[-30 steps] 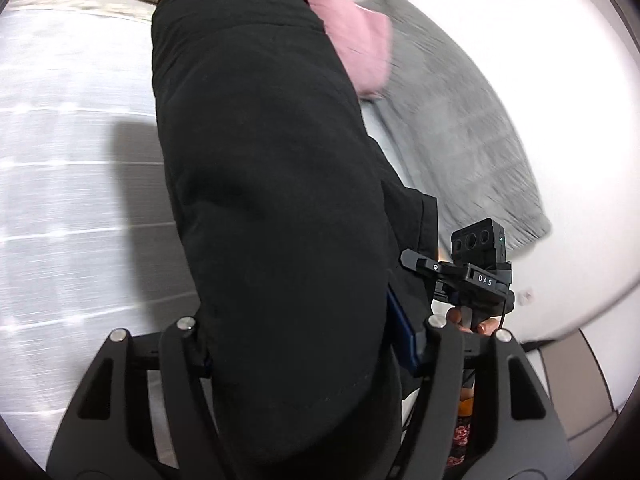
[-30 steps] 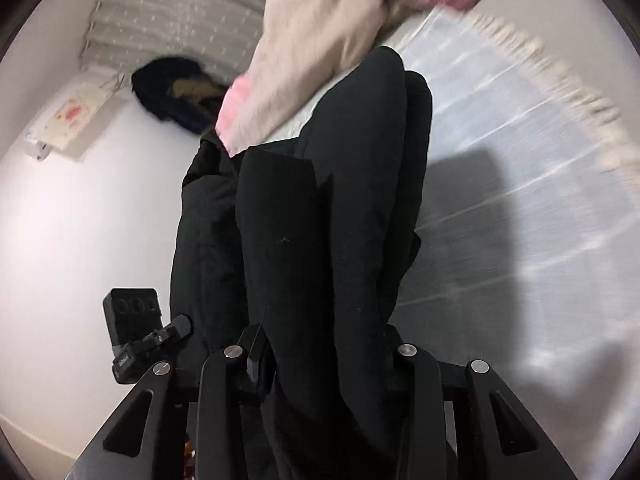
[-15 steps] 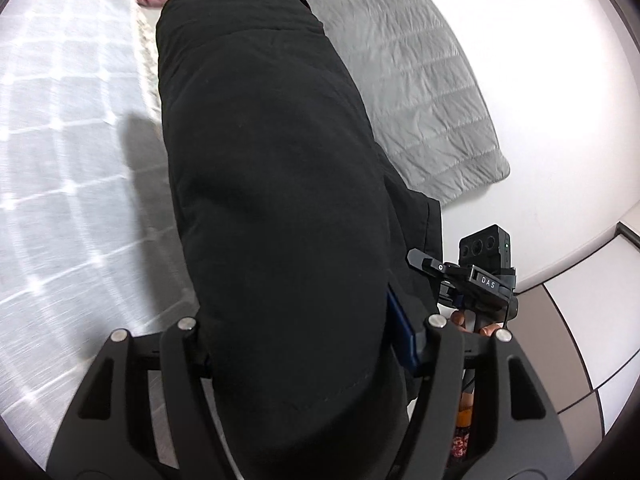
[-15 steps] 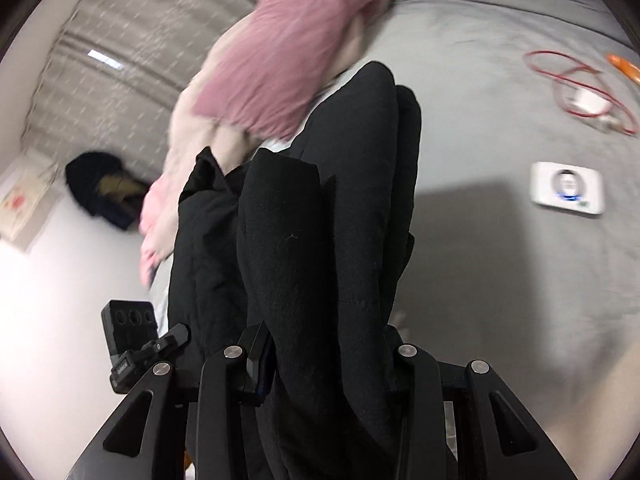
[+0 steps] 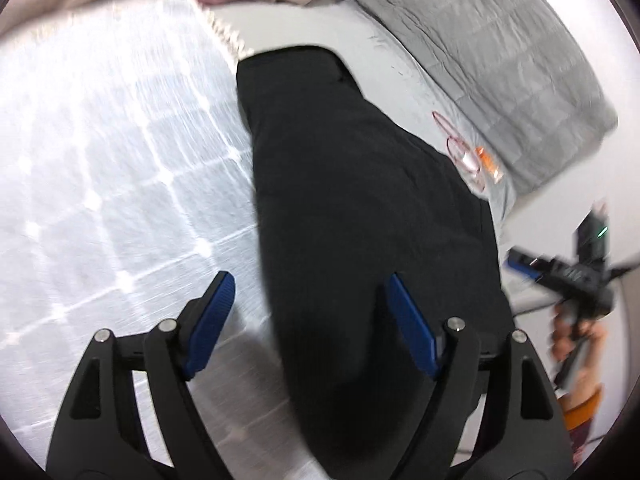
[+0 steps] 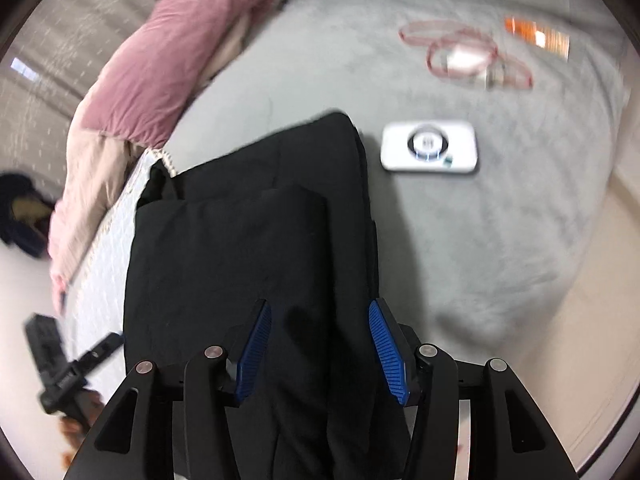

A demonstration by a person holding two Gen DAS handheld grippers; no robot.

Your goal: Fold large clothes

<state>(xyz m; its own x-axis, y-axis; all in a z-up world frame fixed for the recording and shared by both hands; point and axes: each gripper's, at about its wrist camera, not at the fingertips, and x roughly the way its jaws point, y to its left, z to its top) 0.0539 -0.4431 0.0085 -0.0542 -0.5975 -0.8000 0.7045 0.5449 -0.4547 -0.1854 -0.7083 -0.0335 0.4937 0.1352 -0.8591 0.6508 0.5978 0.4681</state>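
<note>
Black garment [image 5: 360, 208], folded into a thick bundle, lies on the bed: one long side on the white checked throw [image 5: 100, 152], the other on the grey sheet [image 6: 500, 220]. In the right wrist view we see stacked layers, a smaller folded panel on top of the wider one.

Left tool [image 5: 308, 320]: jaws opening, blue pads wide apart. The garment's near end sits between them, against the right pad side; the left pad [image 5: 210, 320] is clear of the cloth, over the throw. No clamp.

Right tool [image 6: 318, 350]: jaws opening too, garment between the pads [image 6: 256, 350]. We read it as released, pads not pressing, though cloth fills most of the gap.

Each wrist view catches the other tool at its edge, blurred, with fingers on its handle.

Around it: pink pillow [image 6: 168, 68] past the garment's far end, grey quilt [image 5: 500, 52] at the bed's far side, red cable [image 6: 460, 52] and an orange item [image 6: 536, 36] on the sheet, white device [image 6: 430, 146] with a round mark just beside the garment's far corner.

Writing: none we can read. The device's mark and the other tool's label are motion-blurred.
</note>
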